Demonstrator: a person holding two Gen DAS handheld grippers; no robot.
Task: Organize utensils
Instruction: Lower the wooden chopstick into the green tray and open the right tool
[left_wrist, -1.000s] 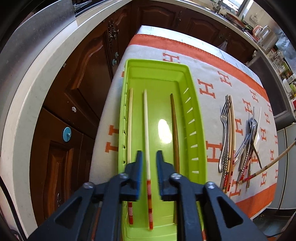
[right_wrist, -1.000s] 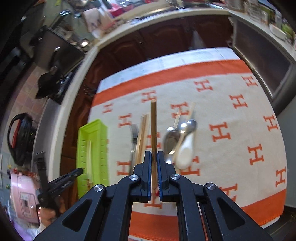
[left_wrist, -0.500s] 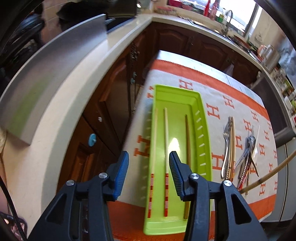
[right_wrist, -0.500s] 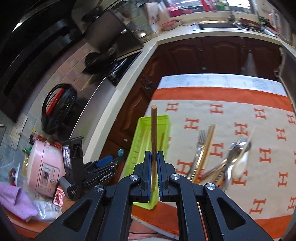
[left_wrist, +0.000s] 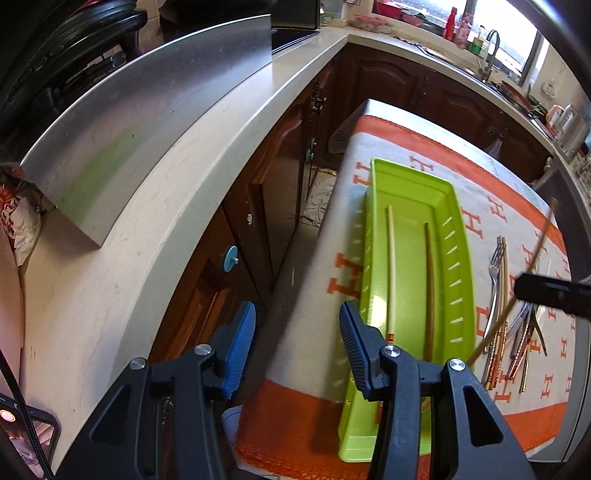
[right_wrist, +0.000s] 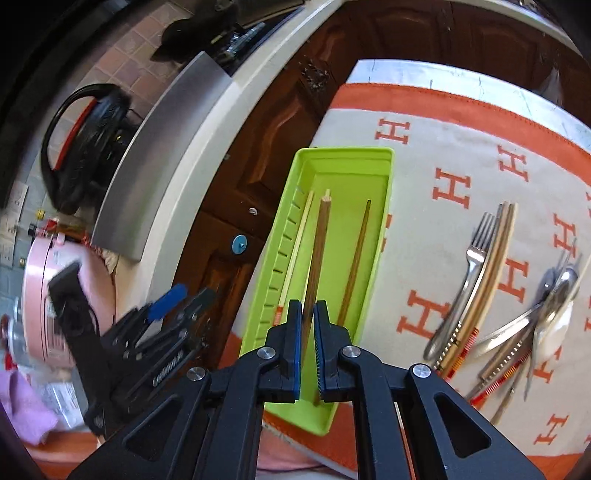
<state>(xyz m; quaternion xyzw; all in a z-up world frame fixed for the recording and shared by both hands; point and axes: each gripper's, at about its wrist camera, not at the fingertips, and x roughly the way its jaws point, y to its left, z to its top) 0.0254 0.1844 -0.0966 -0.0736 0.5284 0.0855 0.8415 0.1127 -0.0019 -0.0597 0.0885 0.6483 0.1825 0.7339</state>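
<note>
The dark wooden chopstick (right_wrist: 319, 254) is clenched between the pads of the right tool (right_wrist: 306, 325), its shaft running up toward 12 o'clock over the green tray (right_wrist: 384, 184). It hangs above the tray floor, between a pale chopstick (right_wrist: 297, 243) with a red-striped handle at 11 o'clock and a brown chopstick (right_wrist: 356, 258) at 1 o'clock. Both of those lie lengthwise in the tray; whether a further stick lies hidden under the held one cannot be told.

Step in hand, as judged: delivery of a chopstick into the tray. The next move calls for lowering the stick parallel to the two already there, settling it in the gap between them, then releasing the pads without rolling it against its neighbours.

The left tool (left_wrist: 297, 332) is released and holds nothing, its jaws parted over the edge of the surface and the floor gap at the tray's 9 o'clock side.

On the orange-lettered cloth (right_wrist: 454, 122), at 3 o'clock of the tray and well apart from it, unsorted utensils remain: a fork (right_wrist: 467, 273) beside several pale chopsticks (right_wrist: 491, 266), and further out a heap of spoons (right_wrist: 554, 295) with more striped sticks. Sorting is judged well short of complete.
</note>
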